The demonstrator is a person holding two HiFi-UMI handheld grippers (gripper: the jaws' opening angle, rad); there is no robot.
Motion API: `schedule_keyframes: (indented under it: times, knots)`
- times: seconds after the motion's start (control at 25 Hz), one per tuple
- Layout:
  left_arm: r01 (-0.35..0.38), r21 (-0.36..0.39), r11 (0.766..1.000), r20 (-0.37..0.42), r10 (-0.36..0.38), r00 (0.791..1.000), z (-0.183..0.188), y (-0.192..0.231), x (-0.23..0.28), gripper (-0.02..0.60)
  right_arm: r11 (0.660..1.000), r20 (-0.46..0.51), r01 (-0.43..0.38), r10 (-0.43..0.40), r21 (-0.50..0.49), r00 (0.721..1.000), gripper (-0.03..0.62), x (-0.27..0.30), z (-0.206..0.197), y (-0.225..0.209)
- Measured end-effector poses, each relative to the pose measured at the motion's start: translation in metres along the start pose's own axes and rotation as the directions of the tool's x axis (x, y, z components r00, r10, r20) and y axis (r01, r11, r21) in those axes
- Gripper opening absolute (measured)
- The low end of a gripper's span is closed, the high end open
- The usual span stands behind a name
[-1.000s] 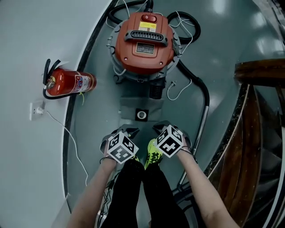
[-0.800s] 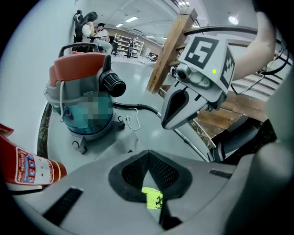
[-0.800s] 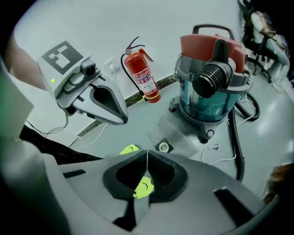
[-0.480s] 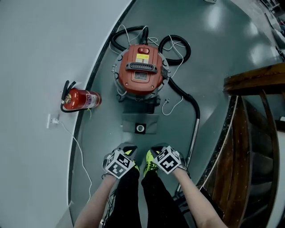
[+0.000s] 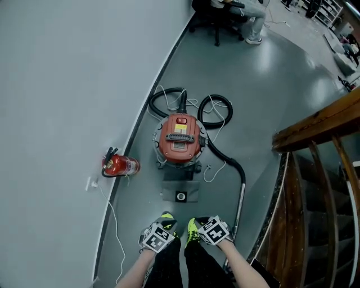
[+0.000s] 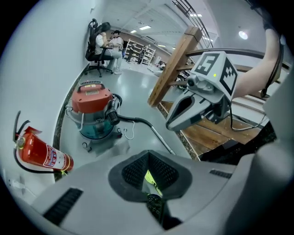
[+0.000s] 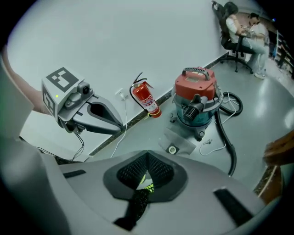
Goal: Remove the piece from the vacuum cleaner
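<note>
The vacuum cleaner (image 5: 180, 139) stands on the floor by the curved wall, with a red lid over a teal drum (image 7: 197, 105). Its black hose (image 5: 229, 158) runs right into a metal tube (image 5: 238, 208). A flat grey piece (image 5: 188, 191) with a round collar lies on the floor just in front of the vacuum (image 6: 94, 114). Well short of it, my left gripper (image 5: 158, 237) and right gripper (image 5: 213, 230) hang side by side above yellow shoes. Both are shut with nothing between the jaws.
A red fire extinguisher (image 5: 120, 165) lies against the wall left of the vacuum, with a white cable (image 5: 112, 216) trailing nearby. A wooden stair railing (image 5: 315, 132) borders the right side. A person sits on a chair (image 5: 233, 14) far behind.
The head view has pulled up and back, so the vacuum looks smaller and farther away. Both grippers stay side by side low in the frame.
</note>
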State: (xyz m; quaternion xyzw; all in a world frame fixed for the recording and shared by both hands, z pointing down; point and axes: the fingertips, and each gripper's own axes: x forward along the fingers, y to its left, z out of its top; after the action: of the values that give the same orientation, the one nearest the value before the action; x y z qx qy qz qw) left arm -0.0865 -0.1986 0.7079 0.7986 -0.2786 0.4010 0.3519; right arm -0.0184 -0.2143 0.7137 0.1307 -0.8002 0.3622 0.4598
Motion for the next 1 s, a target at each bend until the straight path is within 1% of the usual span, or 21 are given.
schedule_keyframes:
  times: [0.08, 0.2, 0.4, 0.48, 0.64, 0.76, 0.88, 1.0]
  knots:
    - [-0.009, -0.007, 1.0, 0.003, 0.009, 1.0, 0.003, -0.005, -0.007, 0.009, 1.0, 0.009, 0.001, -0.001, -0.008, 1.0, 0.015, -0.011, 0.007, 0.004]
    - [-0.016, -0.015, 1.0, 0.018, 0.016, 1.0, 0.02, -0.012, -0.02, 0.009, 1.0, 0.022, -0.003, 0.003, -0.023, 1.0, 0.015, -0.028, 0.022, 0.01]
    - [-0.032, -0.04, 0.999, 0.044, 0.034, 0.998, 0.039, -0.018, -0.04, 0.009, 0.999, 0.057, -0.047, 0.047, 0.014, 0.997, 0.015, -0.048, 0.039, 0.019]
    - [-0.03, -0.053, 0.998, 0.051, 0.032, 0.998, 0.047, -0.023, -0.05, 0.009, 0.998, 0.067, -0.065, 0.063, 0.023, 0.996, 0.015, -0.055, 0.041, 0.022]
    - [-0.05, -0.051, 0.997, 0.036, 0.052, 0.998, 0.05, -0.033, -0.07, 0.009, 0.993, 0.092, -0.106, 0.1, 0.058, 0.991, 0.015, -0.076, 0.038, 0.033]
    - [-0.056, -0.095, 0.994, 0.063, 0.062, 0.996, 0.06, -0.039, -0.084, 0.009, 0.993, 0.097, -0.109, 0.103, 0.055, 0.99, 0.015, -0.093, 0.037, 0.037]
    - [-0.035, -0.122, 0.992, 0.07, 0.043, 0.997, 0.065, -0.049, -0.095, 0.009, 0.991, 0.11, -0.121, 0.113, 0.063, 0.987, 0.015, -0.105, 0.038, 0.042]
    - [0.006, -0.118, 0.993, 0.051, 0.0, 0.999, 0.066, -0.06, -0.103, 0.009, 0.99, 0.125, -0.129, 0.121, 0.062, 0.985, 0.015, -0.117, 0.042, 0.048]
